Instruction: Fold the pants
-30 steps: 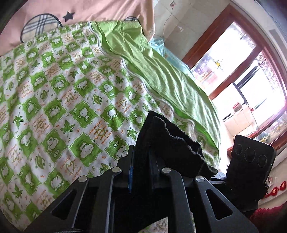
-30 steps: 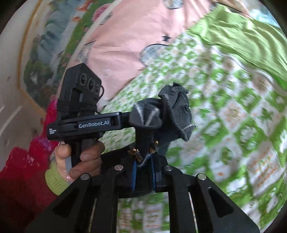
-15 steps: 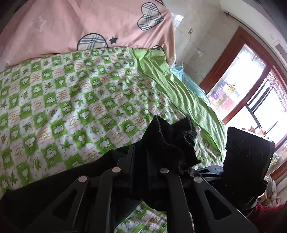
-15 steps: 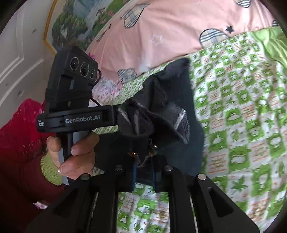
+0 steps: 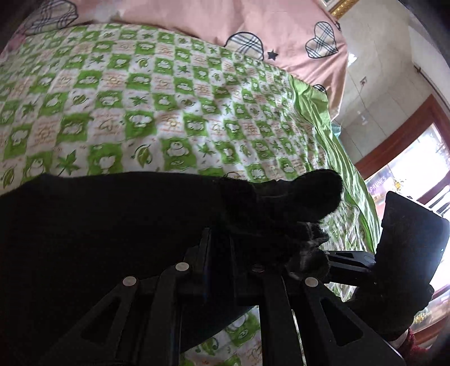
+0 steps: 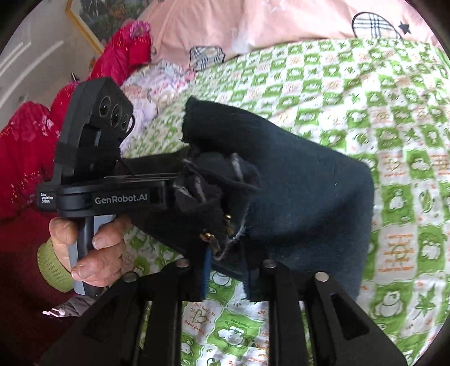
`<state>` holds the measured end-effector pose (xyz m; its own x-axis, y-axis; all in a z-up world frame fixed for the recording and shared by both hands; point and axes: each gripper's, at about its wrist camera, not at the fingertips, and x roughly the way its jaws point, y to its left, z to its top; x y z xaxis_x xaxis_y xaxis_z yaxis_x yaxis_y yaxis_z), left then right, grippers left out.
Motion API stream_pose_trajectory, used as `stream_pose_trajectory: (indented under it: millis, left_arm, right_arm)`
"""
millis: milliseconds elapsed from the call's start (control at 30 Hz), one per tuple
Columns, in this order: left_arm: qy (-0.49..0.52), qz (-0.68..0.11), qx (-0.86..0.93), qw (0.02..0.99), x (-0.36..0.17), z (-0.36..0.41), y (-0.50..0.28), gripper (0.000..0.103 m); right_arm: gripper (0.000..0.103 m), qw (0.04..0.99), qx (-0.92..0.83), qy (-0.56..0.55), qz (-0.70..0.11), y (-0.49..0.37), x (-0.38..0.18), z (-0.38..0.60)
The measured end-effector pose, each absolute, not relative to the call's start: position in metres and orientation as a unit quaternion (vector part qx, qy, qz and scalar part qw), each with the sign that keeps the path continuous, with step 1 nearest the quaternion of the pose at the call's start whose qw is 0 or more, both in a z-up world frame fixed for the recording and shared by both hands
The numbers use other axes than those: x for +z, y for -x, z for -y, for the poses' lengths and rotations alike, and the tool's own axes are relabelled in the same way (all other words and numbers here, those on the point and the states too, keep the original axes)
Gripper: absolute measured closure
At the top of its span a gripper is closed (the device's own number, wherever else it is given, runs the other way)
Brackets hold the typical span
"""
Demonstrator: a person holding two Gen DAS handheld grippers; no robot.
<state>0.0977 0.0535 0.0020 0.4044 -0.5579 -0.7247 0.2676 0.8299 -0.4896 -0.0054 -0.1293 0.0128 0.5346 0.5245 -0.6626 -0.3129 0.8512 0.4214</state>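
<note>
**Pants brought over the bed, right grip easing**

While both grippers hold one bunched end of the dark pants [image 6: 309, 197] above the bed [image 5: 168, 112], most of the cloth hangs and trails back toward the person, crossing the near edge of the checked green quilt [image 6: 379, 112]. The left gripper [image 5: 222, 245] is closed tight on a thick wad of fabric. The right gripper [image 6: 227, 253] has just been opening; cloth with a zip pull sits between its jaws, but whether the pads press on it I cannot tell.

What could go wrong, as I judge it: if the right side lets go before the cloth lies flat, that corner may drop and the fold land crooked or bunched. The two grippers sit close together, so the held end is crumpled, not spread; laying it down so would trap creases. The soft quilt may also ruck up under any dragging.

The bed carries the green-and-white quilt with a plain green border along its right edge, and pink pillows [image 5: 253, 25] with plaid hearts along the far edge. A red padded garment [image 6: 118, 56] lies at the far left corner. A wood-framed window [image 5: 407, 146] stands to the right
</note>
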Motion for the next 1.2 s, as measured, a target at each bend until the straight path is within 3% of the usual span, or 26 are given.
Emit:
stream_pose_trajectory:
  millis: [100,233,467,667,733,1200]
  left_arm:
    - [0.165,-0.485,-0.239,0.825,0.001,-0.066,-0.09,0.093]
    - [0.169,-0.476,-0.222,0.834,0.006,-0.08,-0.078,0.091]
    - [0.192,-0.448,-0.204,0.849,0.031,-0.1,-0.057,0.072]
    - [0.202,-0.44,-0.211,0.849,0.045,-0.092,-0.049,0.065]
    - [0.186,-0.445,-0.204,0.852,0.043,-0.084,-0.048,0.065]
    - [0.166,-0.497,-0.168,0.835,-0.006,-0.081,-0.046,0.067]
  right_arm:
    - [0.062,0.862,0.252,-0.131,-0.421,0.012,0.007,0.124]
    - [0.062,0.862,0.255,-0.131,-0.419,0.019,0.01,0.12]
    - [0.062,0.877,0.273,-0.154,-0.363,0.03,0.044,0.137]
    - [0.063,0.902,0.194,-0.16,-0.35,0.001,0.053,0.154]
    - [0.072,0.902,0.181,-0.153,-0.362,-0.012,0.047,0.151]
    - [0.073,0.872,0.198,-0.102,-0.436,-0.062,0.002,0.107]
